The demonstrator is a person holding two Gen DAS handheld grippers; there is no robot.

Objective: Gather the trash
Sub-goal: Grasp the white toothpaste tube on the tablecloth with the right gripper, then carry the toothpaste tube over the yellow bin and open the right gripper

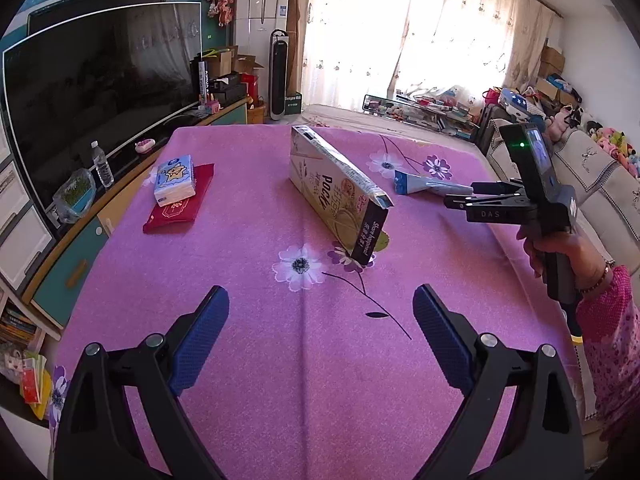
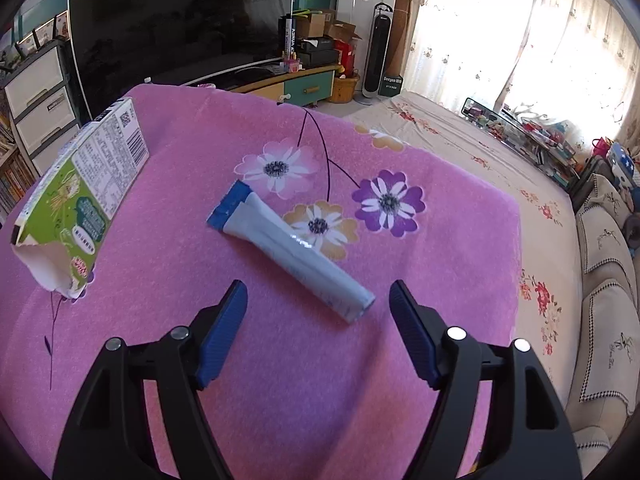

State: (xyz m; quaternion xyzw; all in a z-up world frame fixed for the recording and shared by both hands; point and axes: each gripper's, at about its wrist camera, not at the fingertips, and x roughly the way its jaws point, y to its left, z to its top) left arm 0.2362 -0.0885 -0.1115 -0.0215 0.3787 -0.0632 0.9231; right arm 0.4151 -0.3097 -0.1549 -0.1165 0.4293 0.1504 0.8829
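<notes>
Pink flowered cloth on the desk (image 2: 460, 240) may bunch if the spread right tongs (image 2: 318, 320) pinch low at the squeezed blue-and-white plastic tube (image 2: 296, 252); left tongs (image 1: 320, 328) also gape, empty.

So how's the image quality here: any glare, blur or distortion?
Left wrist view: window curtains blown out, television edge bowed by the fisheye, Pocky box sharp. Right wrist view: same backlit curtains, glare streak on the tube, corners vignetted black.

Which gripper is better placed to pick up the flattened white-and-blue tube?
Right. The right gripper has open jaws just short of the flattened white-and-blue tube's near end. The left gripper, also open, faces the long Pocky carton, with the tube farther off to its right.
</notes>
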